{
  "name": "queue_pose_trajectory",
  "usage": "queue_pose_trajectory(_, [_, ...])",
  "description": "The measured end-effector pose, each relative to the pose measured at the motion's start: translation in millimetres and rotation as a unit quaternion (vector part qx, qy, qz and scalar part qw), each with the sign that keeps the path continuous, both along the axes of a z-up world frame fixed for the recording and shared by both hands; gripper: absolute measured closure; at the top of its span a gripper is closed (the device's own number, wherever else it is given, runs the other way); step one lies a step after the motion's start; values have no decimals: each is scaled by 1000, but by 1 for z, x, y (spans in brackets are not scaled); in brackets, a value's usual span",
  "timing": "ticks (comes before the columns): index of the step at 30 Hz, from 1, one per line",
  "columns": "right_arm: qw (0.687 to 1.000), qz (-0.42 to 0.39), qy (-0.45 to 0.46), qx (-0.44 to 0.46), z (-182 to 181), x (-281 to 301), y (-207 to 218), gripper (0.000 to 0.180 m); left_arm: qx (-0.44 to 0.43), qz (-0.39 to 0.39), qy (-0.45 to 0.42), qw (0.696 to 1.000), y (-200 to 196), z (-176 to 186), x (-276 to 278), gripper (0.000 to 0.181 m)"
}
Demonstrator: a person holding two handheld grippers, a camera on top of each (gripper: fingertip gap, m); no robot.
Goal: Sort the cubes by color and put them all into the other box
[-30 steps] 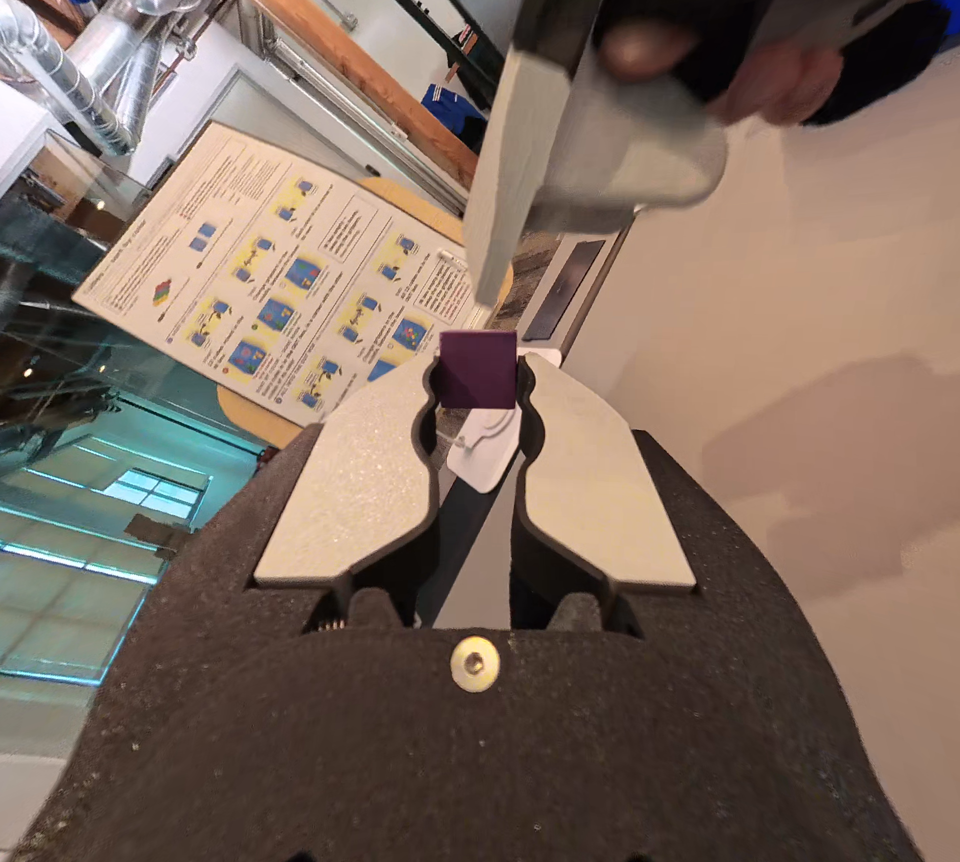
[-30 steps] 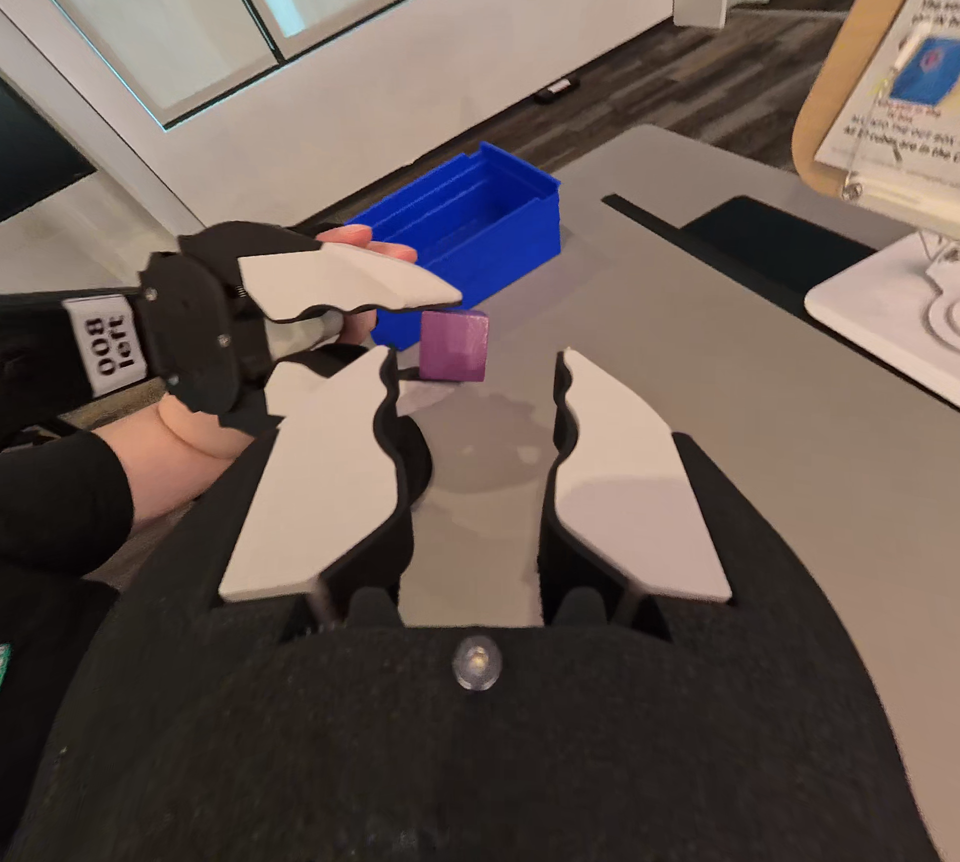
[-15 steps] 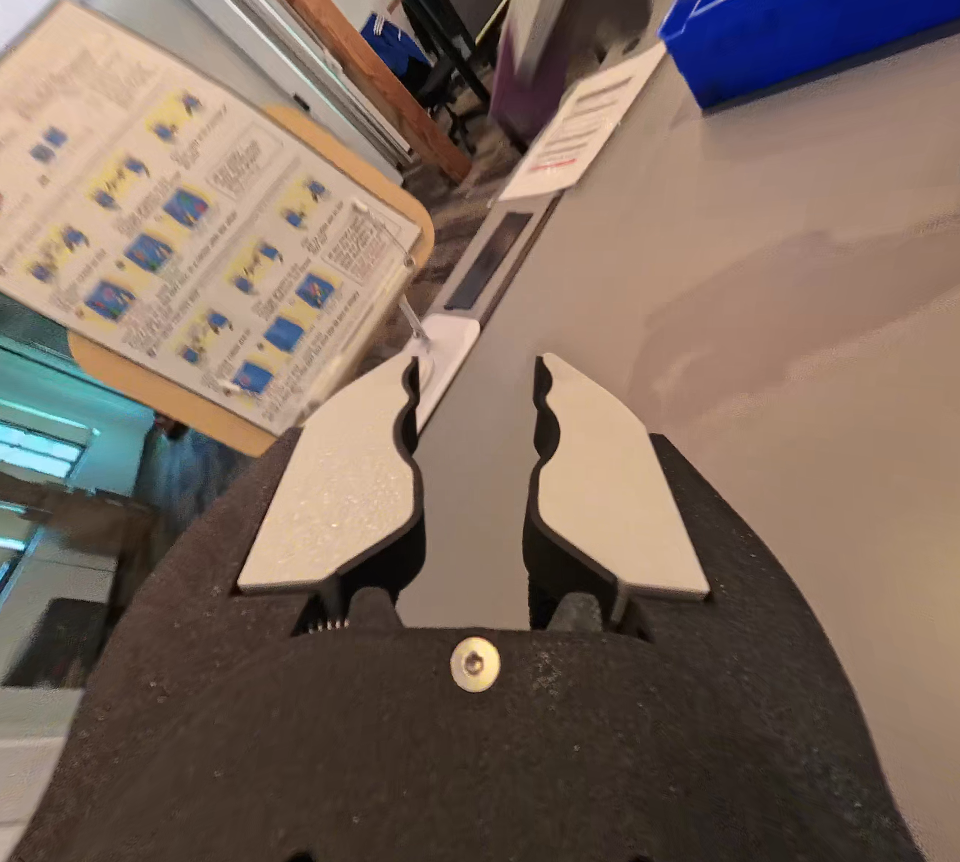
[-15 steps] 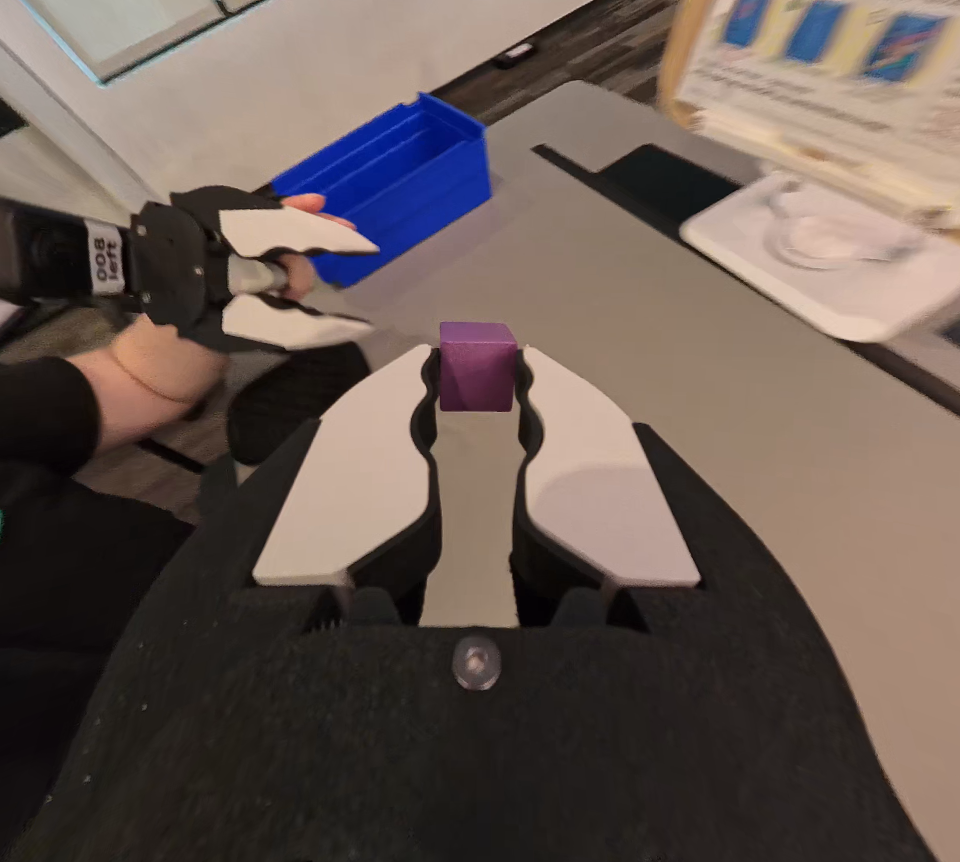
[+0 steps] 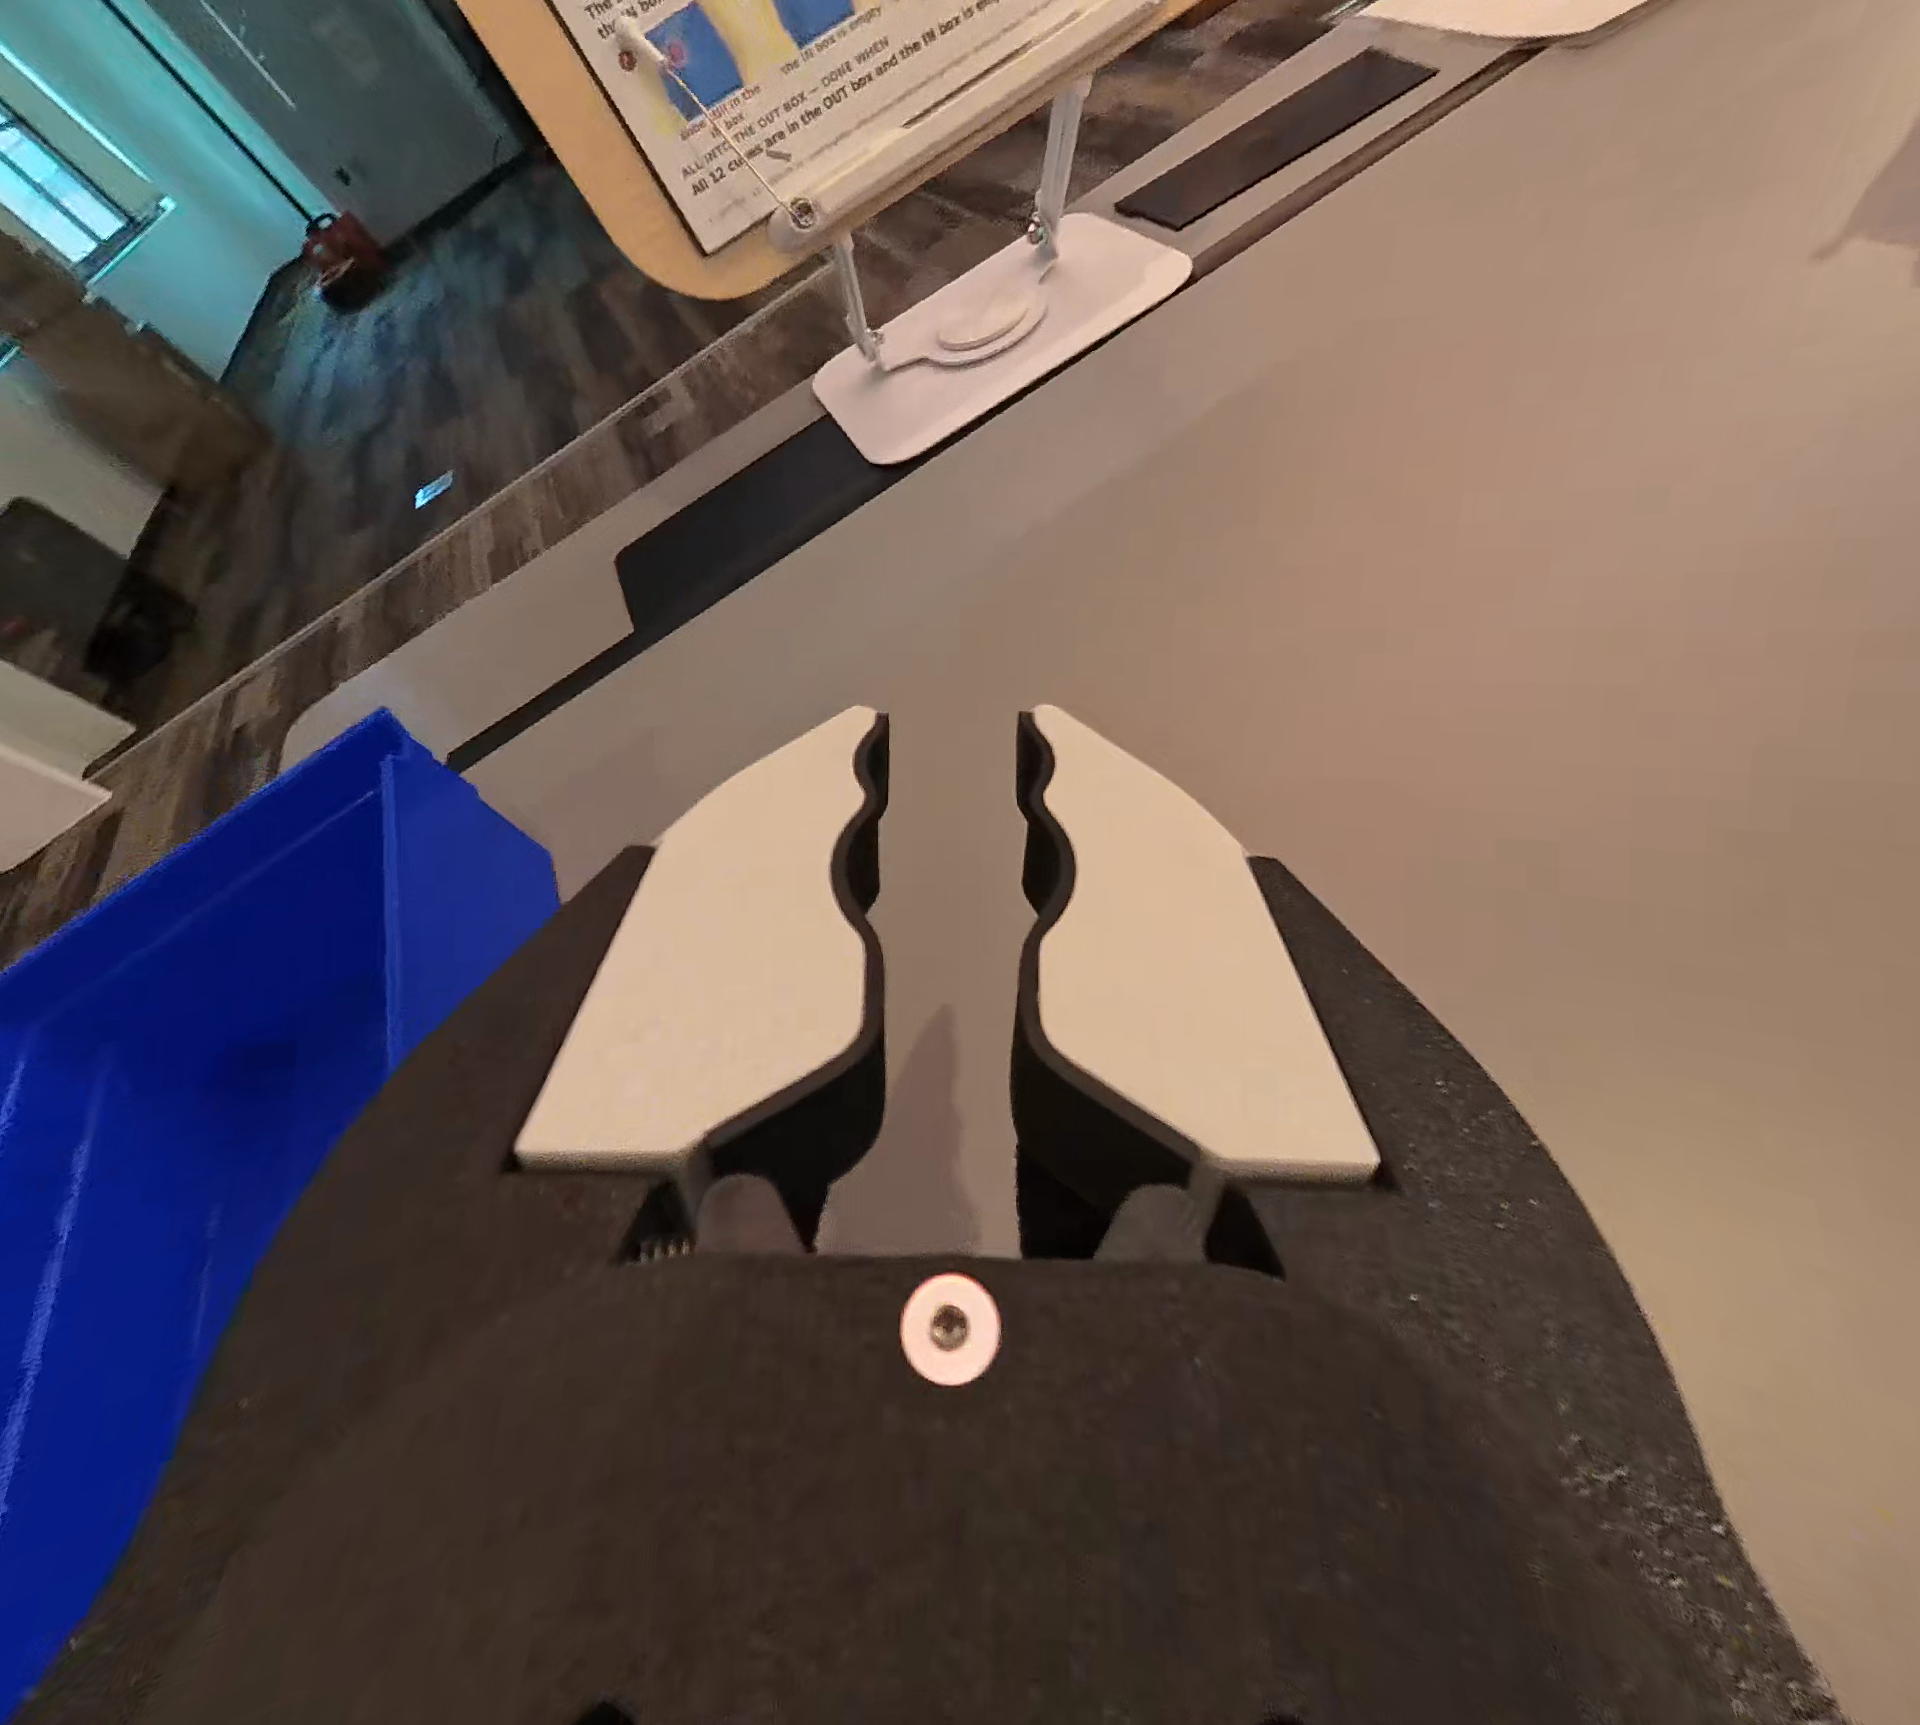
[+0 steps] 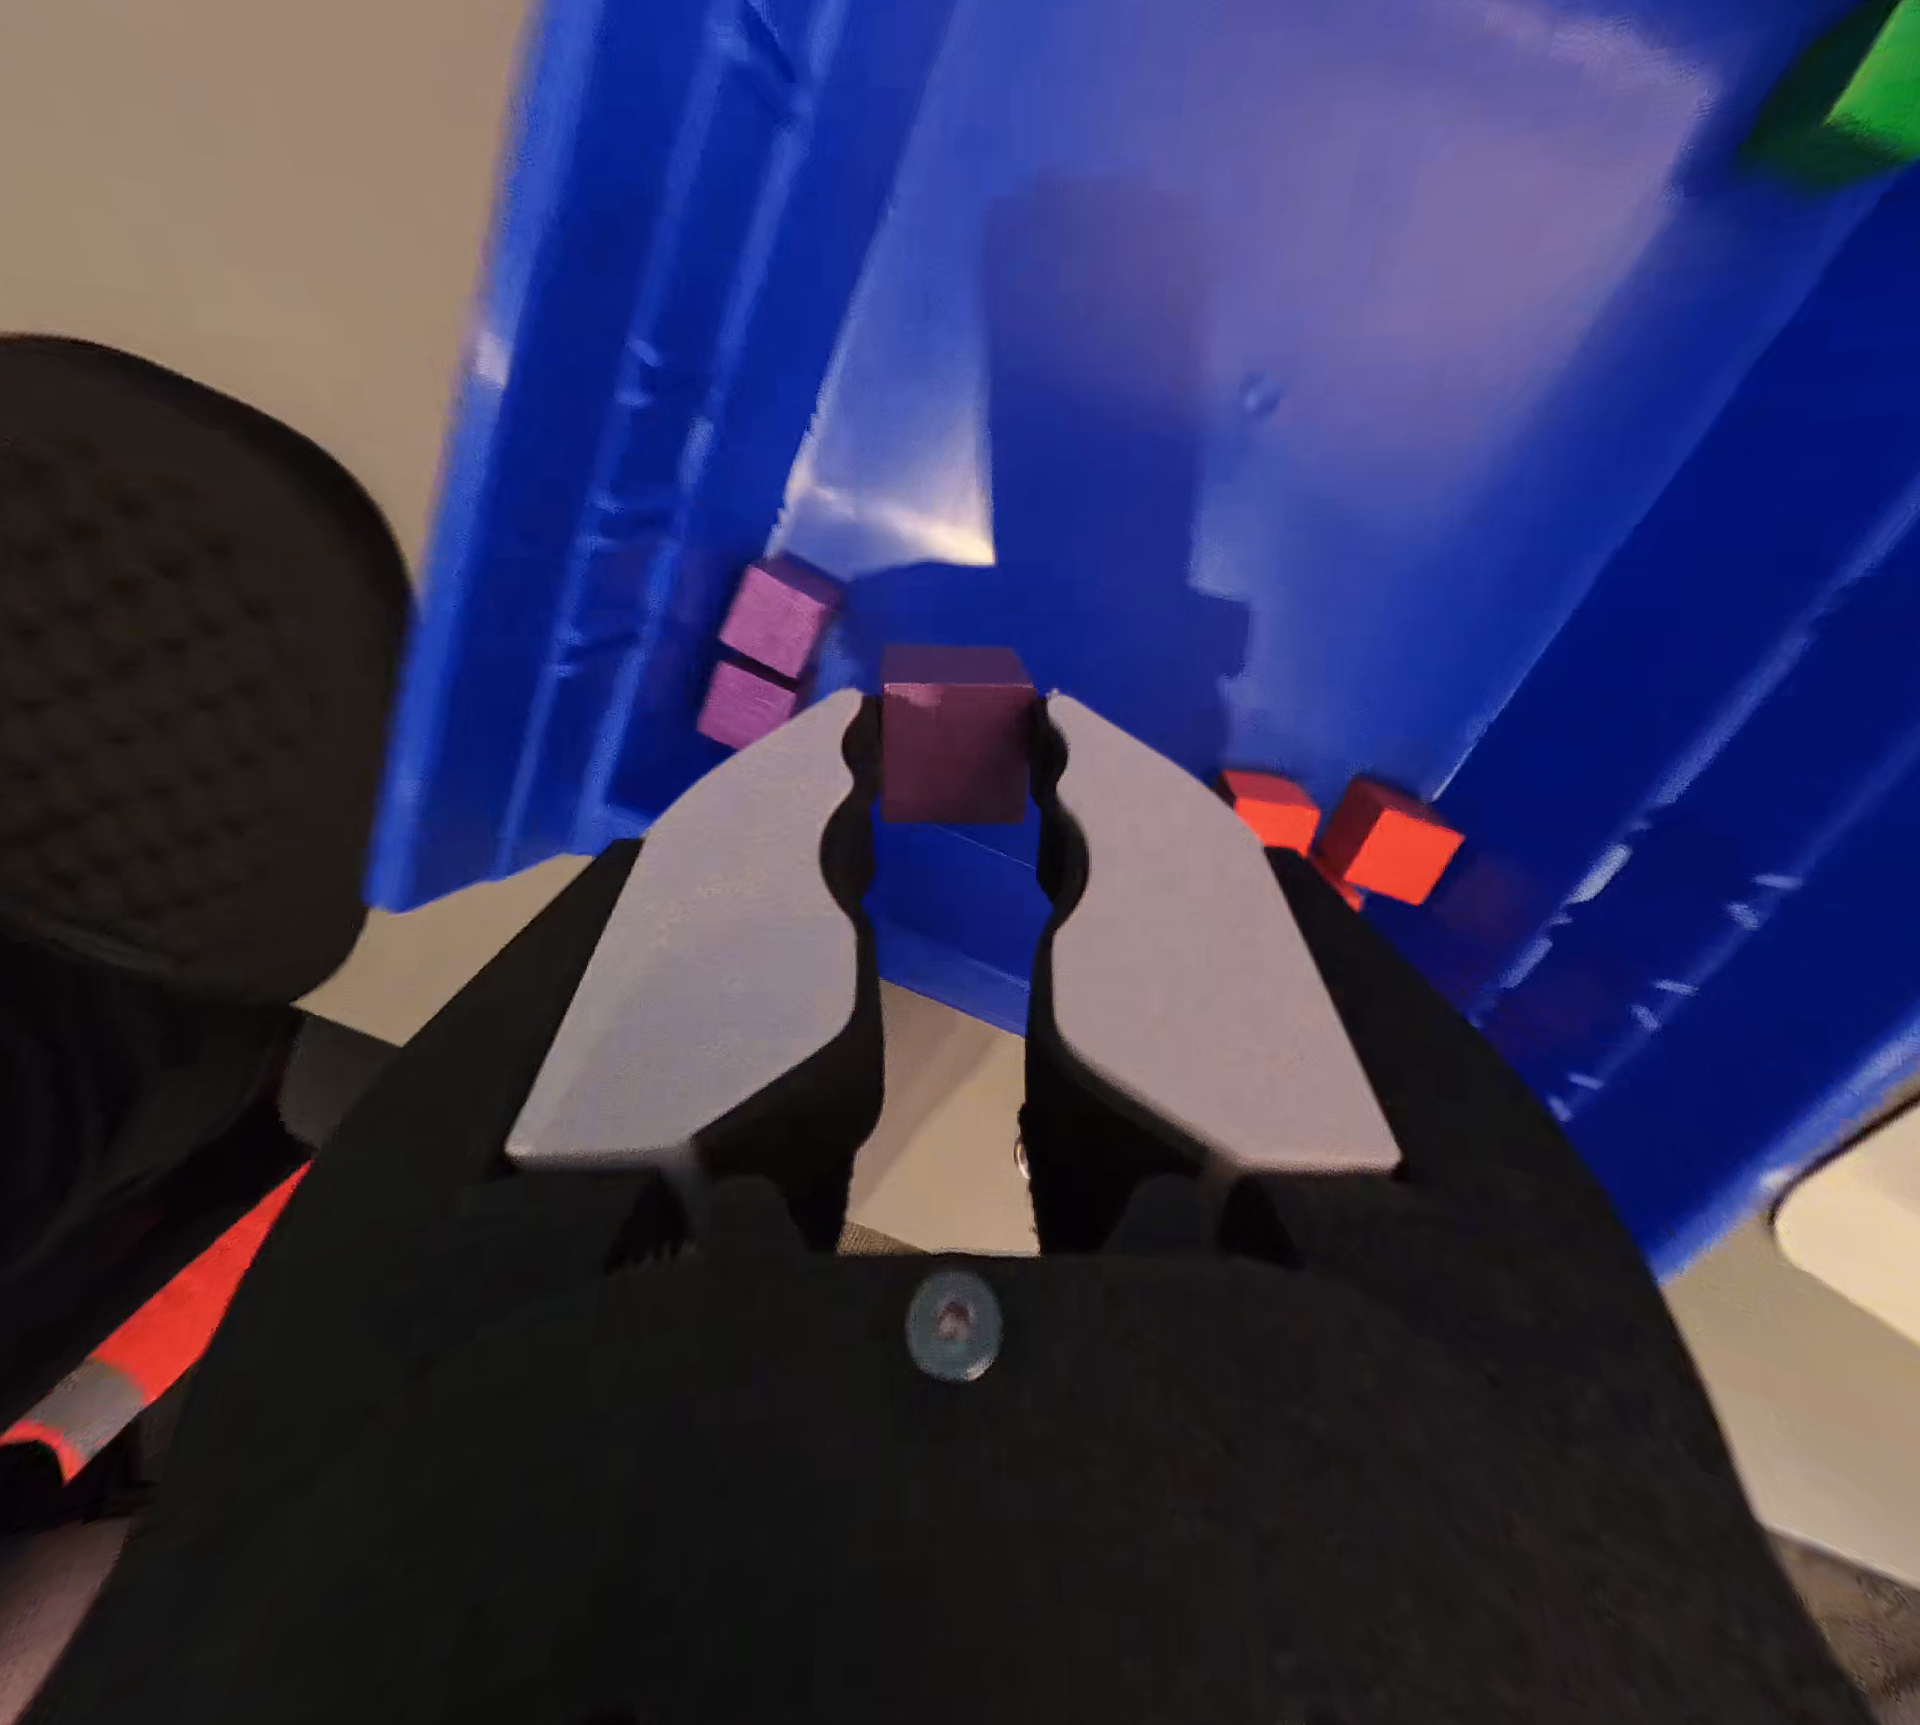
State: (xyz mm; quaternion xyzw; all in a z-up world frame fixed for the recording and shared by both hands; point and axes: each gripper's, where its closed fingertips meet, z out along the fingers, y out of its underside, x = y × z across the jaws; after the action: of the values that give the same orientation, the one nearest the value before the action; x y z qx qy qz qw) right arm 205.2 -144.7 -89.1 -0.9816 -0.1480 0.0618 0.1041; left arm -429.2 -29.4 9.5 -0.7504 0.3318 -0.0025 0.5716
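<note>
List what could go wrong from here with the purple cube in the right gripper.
The right gripper pinches the purple cube only at its fingertips, so it may slip before placement. Released here, it could bounce toward the red cubes rather than settle beside the two purple cubes in the blue box, mixing colours. Lowering further, the fingers may knock those cubes.

My right wrist view is motion-smeared across the blue box [image 6: 1351,241]; my left is sharper, evenly lit, edges bowed.
</note>
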Motion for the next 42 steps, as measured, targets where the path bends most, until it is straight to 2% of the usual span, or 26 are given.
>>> queue_pose_trajectory(6, [999, 1, 14, -43, -37, -5, -13, 152, 11, 5, 42, 999, 5, 18, 27, 158])
queue_pose_trajectory(14, [997, 48, 17, -62, -47, -18, -22, 152, 17, -4, 79, 997, 6, 21, 66, 158])
queue_pose_trajectory(17, [996, 35, 38, -78, -46, -22, -28, 146, 32, 9, 77, 996, 9, 25, 72, 158])
queue_pose_trajectory(20, [999, 4, 39, -13, -27, -10, -22, 141, 39, 17, 70, 997, 9, 30, 74, 158])
queue_pose_trajectory(24, [983, -9, 68, 173, 35, 9, -7, 146, 48, 29, 76, 995, 10, 36, 71, 158])
queue_pose_trajectory(27, [930, -5, 70, 362, 96, 31, 3, 146, 52, 33, 73, 995, 10, 37, 71, 158])
queue_pose_trajectory(29, [891, -16, 114, 440, 120, 41, 2, 135, 51, 34, 74, 995, 10, 36, 72, 158])
queue_pose_trajectory(30, [885, -14, 145, 442, 122, 42, -1, 135, 52, 34, 75, 995, 10, 35, 72, 158])
queue_pose_trajectory(33, [909, -28, 177, 376, 104, 54, -5, 175, 51, 34, 74, 995, 11, 31, 75, 158])
queue_pose_trajectory(37, [890, -43, 109, 442, 111, 84, 5, 171, 45, 35, 70, 996, 14, 27, 79, 158])
queue_pose_trajectory(40, [900, -50, 30, 431, 104, 112, 5, 167, 46, 34, 79, 995, 16, 25, 82, 158])
queue_pose_trajectory(42, [911, -57, 8, 408, 97, 123, 5, 167, 46, 35, 84, 995, 17, 24, 83, 158])
